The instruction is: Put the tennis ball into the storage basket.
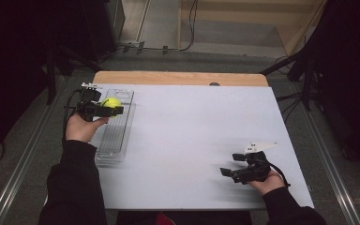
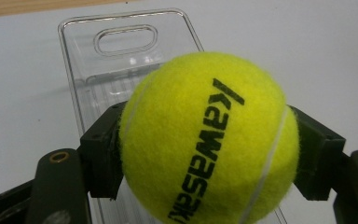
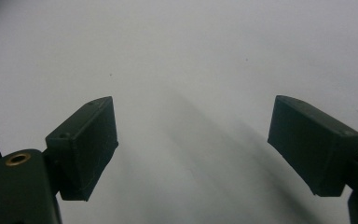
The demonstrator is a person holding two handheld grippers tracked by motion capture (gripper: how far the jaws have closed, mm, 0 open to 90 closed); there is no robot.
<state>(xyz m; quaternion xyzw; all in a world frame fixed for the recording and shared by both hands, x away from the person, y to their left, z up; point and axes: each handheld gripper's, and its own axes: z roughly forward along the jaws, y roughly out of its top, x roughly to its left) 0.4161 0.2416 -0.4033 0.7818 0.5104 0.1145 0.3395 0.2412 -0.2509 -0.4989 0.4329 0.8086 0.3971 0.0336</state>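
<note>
White worktop [image 1: 192,140] carries our clear tray [image 1: 115,140]; above it our left claw [image 1: 104,110] grips the tennis ball [image 1: 110,102], ready to drop; right claw [image 1: 228,173] waits wide, well away.

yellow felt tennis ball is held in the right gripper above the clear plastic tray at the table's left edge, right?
Not quite: the yellow felt tennis ball is held in the left gripper, not the right. The left gripper view shows its jaws pressed on the ball's sides above the clear plastic tray. The right gripper is open over bare table.
</note>
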